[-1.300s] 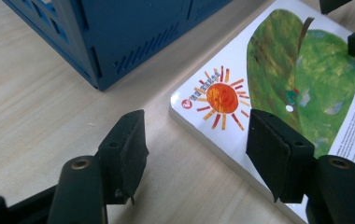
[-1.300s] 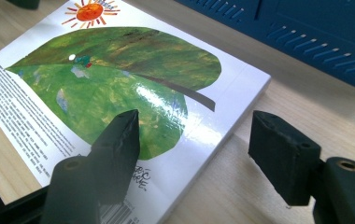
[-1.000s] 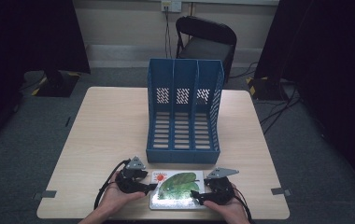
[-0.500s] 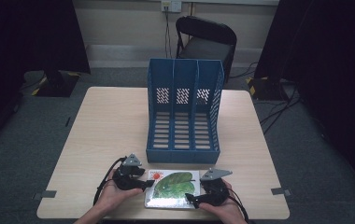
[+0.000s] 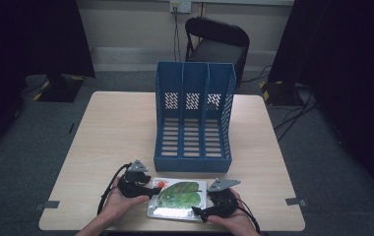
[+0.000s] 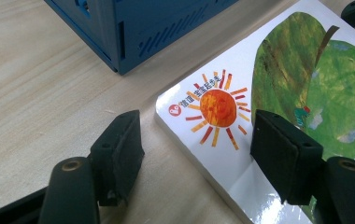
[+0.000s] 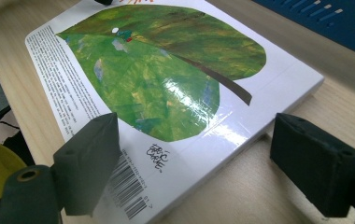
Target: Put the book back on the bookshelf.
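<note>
A picture book (image 5: 177,196) with a green leaf and an orange sun on its white cover lies flat near the table's front edge. My left gripper (image 5: 154,191) is at its left end. In the left gripper view the book's corner (image 6: 213,135) lies between the jaws of that gripper (image 6: 196,149), which stand apart and do not press on it. My right gripper (image 5: 200,215) is at the front right corner. Its jaws have just been opening, and in the right gripper view this gripper (image 7: 194,158) straddles the barcode corner of the book (image 7: 166,70) without touching it.
A blue three-slot file holder (image 5: 195,118) stands upright just behind the book, its open side facing me. The wooden table (image 5: 116,128) has bare room on both sides of it. A black chair (image 5: 217,42) stands beyond the far edge.
The book and both hands have shifted slightly to the left. The right gripper now sits a little lower at the book's front corner.
</note>
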Demonstrator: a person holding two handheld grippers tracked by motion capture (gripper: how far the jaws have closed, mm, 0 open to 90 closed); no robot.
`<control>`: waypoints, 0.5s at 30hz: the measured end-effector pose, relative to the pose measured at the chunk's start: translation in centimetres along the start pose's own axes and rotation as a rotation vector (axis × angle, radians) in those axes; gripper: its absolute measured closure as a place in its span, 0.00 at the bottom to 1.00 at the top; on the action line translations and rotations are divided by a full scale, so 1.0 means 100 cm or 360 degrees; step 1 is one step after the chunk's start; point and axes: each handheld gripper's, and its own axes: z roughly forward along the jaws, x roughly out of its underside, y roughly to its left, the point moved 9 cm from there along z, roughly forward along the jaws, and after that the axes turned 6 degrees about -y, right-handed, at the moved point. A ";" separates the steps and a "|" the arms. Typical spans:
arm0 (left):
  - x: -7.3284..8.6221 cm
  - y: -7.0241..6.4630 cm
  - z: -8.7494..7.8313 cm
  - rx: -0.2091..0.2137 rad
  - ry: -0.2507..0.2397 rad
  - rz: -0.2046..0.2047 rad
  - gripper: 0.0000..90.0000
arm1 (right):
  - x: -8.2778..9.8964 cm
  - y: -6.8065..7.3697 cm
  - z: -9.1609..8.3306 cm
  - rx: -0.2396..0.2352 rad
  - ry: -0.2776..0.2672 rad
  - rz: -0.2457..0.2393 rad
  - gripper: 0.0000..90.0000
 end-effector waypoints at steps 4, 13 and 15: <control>-0.001 -0.002 0.002 0.0004 -0.0011 -0.0003 0.36 | 0.001 0.000 -0.001 -0.0012 0.0021 0.0004 0.17; -0.001 -0.009 0.006 0.0026 -0.0037 0.0012 0.28 | 0.006 0.006 -0.004 -0.0071 0.0072 -0.0005 0.16; -0.002 -0.010 0.007 0.0035 -0.0055 -0.0004 0.28 | 0.006 0.006 -0.004 -0.0076 0.0068 0.0002 0.16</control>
